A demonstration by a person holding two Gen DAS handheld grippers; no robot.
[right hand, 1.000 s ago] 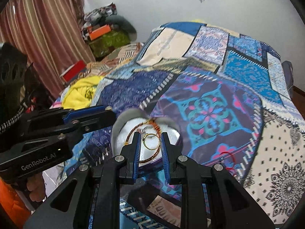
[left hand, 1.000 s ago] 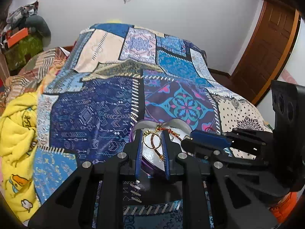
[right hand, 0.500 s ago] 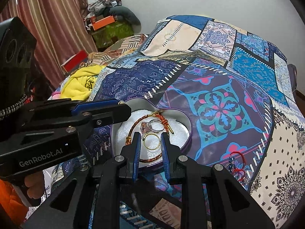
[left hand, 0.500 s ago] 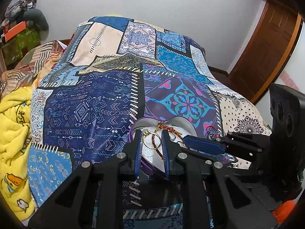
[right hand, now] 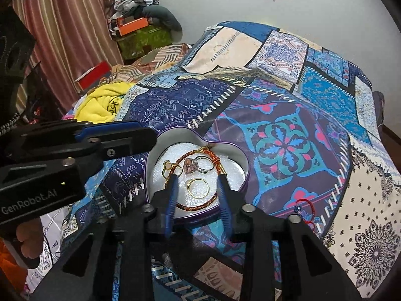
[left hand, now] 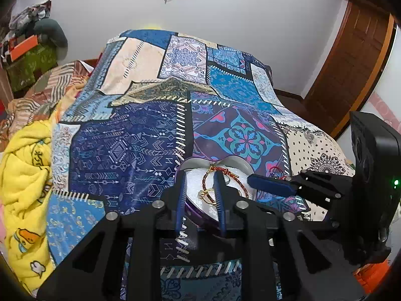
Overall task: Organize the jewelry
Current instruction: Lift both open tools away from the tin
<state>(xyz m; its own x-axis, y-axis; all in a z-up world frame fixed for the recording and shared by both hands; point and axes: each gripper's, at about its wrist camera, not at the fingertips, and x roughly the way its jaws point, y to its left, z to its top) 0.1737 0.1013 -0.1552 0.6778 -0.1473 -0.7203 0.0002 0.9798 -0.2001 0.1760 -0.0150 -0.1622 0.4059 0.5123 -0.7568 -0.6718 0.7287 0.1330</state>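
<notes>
A purple heart-shaped tin [right hand: 180,133] lined with white foam sits on the patchwork bedspread [right hand: 283,148]. In it lie a braided orange bracelet [right hand: 193,207], a ring with a pink stone [right hand: 191,164], gold hoops [right hand: 170,168] and a plain gold ring [right hand: 198,188]. My right gripper [right hand: 196,179] hangs over the tin, jaws opening, the gold ring loose on the foam between them. My left gripper [left hand: 200,175] reaches into the tin [left hand: 240,161] from its left side, jaws opening, clear of the bracelet [left hand: 205,178] between its fingers.
A red string bracelet [right hand: 304,212] lies on the bedspread right of the tin. A yellow blanket [left hand: 22,175] is bunched at the bed's left edge. Striped curtains [right hand: 62,37] and a pile of boxes and clothes [right hand: 140,30] stand beyond it; a wooden door [left hand: 351,62] is at right.
Both pairs of jaws have spread wider. The right fingers have drawn apart from the gold ring, which now lies on the foam. The tin shows more fully in the right wrist view.
</notes>
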